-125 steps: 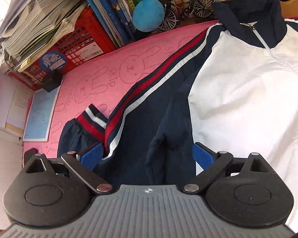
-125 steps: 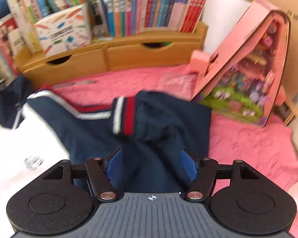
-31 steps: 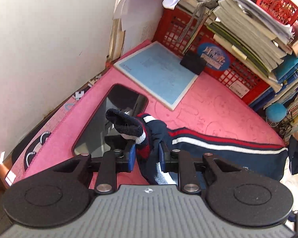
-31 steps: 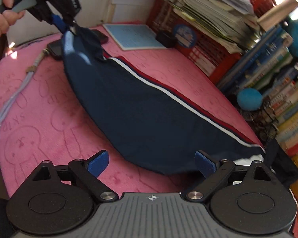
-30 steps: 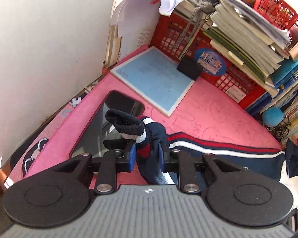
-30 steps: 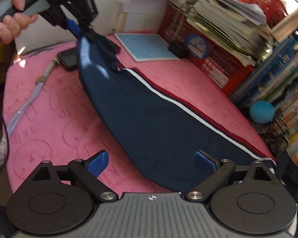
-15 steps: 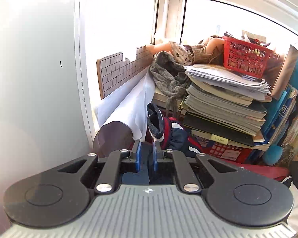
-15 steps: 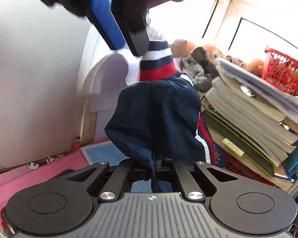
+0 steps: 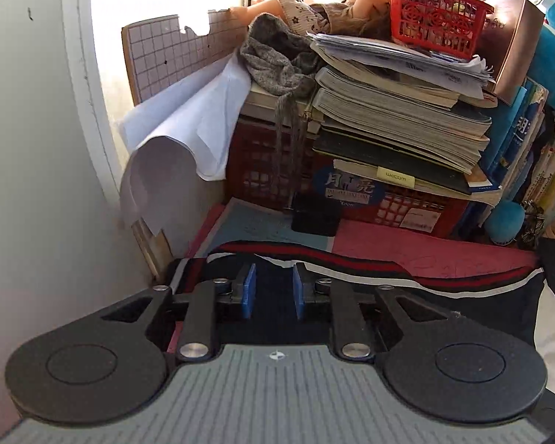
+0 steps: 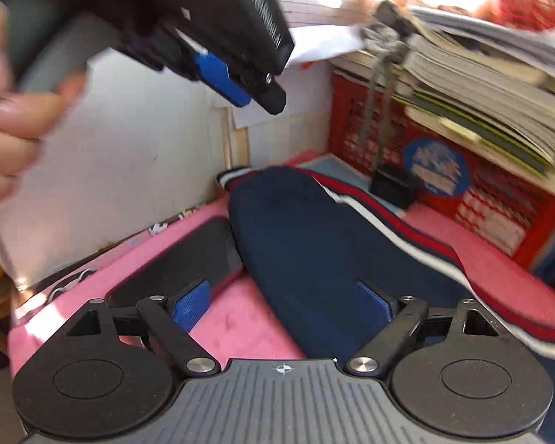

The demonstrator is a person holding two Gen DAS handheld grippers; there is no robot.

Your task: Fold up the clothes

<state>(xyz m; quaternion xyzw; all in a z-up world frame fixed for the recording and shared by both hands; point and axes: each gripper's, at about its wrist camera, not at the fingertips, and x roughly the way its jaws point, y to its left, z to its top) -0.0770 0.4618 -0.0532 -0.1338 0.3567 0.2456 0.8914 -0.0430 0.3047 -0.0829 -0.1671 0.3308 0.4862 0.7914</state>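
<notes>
We see the navy jacket sleeve lying stretched across the pink table at frame centre, its striped cuff toward the wall. Our right gripper hovers low with jaws wide apart. Our left gripper, at upper left in the right view, has jaws parted, empty.

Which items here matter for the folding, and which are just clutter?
Job:
- navy sleeve
- left hand-held gripper
- right hand-held gripper

Clutter:
- phone
- book stack
- red basket
- blue ball
</notes>
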